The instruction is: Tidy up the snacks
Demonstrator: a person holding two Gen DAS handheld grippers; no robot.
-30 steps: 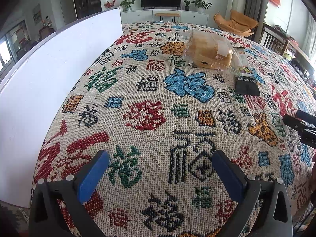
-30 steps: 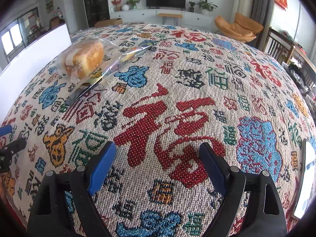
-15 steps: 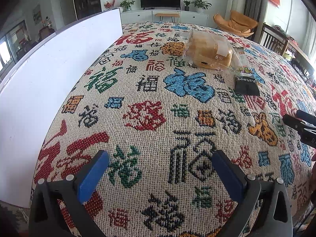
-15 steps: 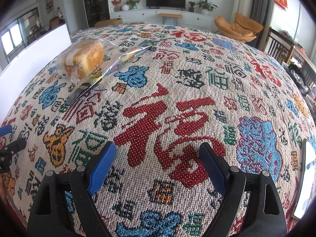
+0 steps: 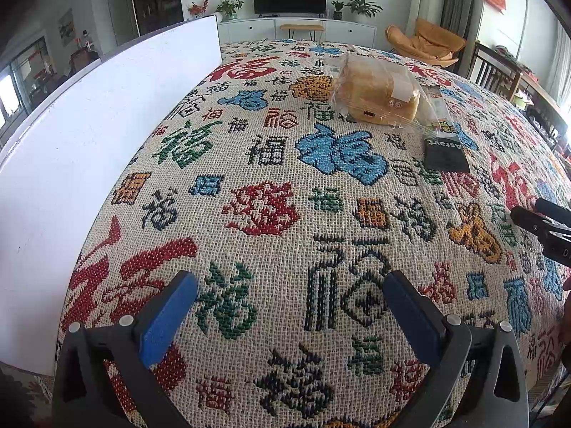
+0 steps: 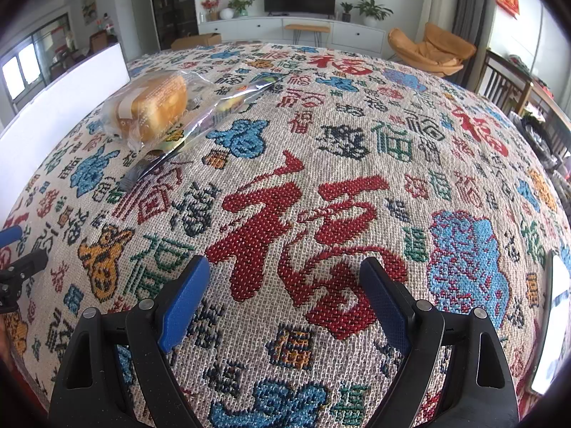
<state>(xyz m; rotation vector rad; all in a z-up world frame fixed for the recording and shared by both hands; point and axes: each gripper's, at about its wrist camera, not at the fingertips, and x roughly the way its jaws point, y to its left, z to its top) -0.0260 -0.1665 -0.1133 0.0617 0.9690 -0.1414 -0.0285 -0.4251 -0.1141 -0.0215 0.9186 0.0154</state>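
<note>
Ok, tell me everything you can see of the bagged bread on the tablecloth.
The bagged bread is a golden-brown sliced loaf sealed in clear, crinkly plastic, with a pale label on one face. It lies on its side on the patterned tablecloth, toward the far end, beside a flat snack packet with a dark end that runs along it; the bag's loose plastic seems to overlap the packet. Neither gripper touches it. In the right wrist view it sits at the upper left.
</note>
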